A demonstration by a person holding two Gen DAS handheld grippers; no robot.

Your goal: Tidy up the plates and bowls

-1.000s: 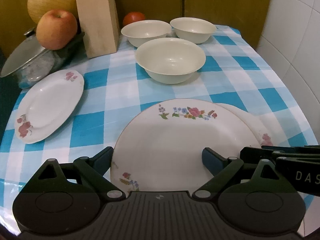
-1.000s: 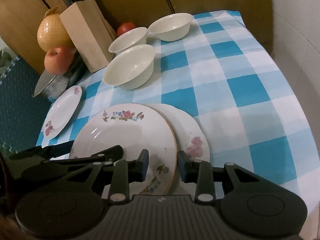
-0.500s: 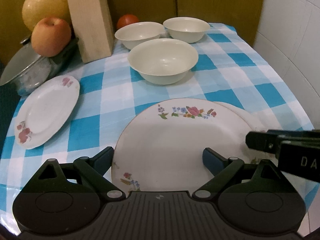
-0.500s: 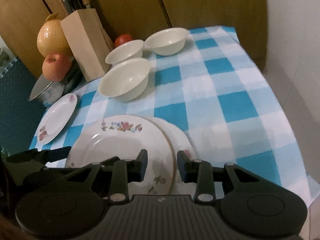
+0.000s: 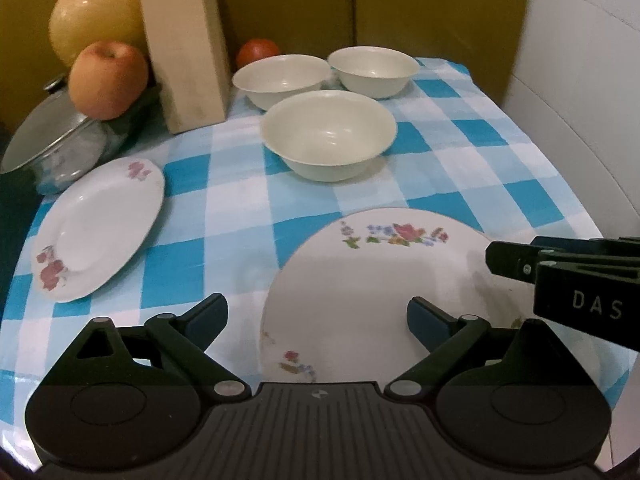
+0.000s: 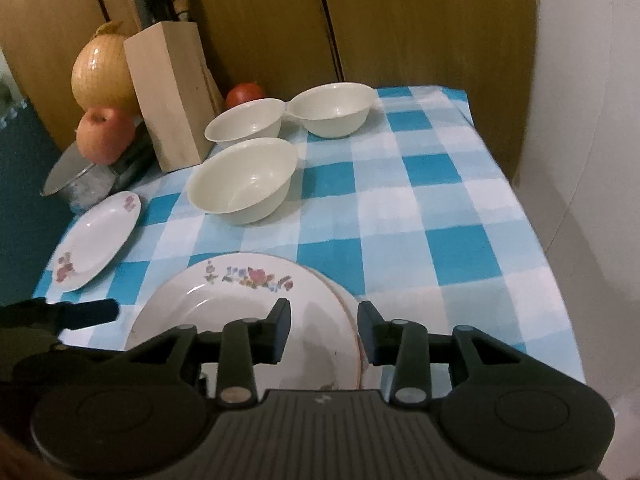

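A large floral plate (image 5: 360,280) (image 6: 240,300) lies on a smaller plate whose edge shows at its right (image 6: 348,300). A small rose plate (image 5: 96,224) (image 6: 96,240) lies at the left. Three cream bowls stand behind: the near one (image 5: 328,136) (image 6: 244,180), and two at the back (image 5: 280,80) (image 5: 374,70). My left gripper (image 5: 316,316) is open and empty, low over the large plate's near left part. My right gripper (image 6: 324,328) is open and empty above the stacked plates' right rims; it also shows in the left wrist view (image 5: 560,268).
A wooden knife block (image 6: 168,96), an apple (image 5: 106,80), a large yellow fruit (image 6: 102,74), a lidded pot (image 5: 48,144) and a tomato (image 6: 244,94) crowd the back left. A tiled wall (image 5: 592,80) bounds the right. The checked tablecloth (image 6: 440,208) covers the table.
Both grippers rose and pulled back from the stacked plates. The left gripper shifted left; the right gripper's jaws opened a little wider. The plates and bowls stayed put.
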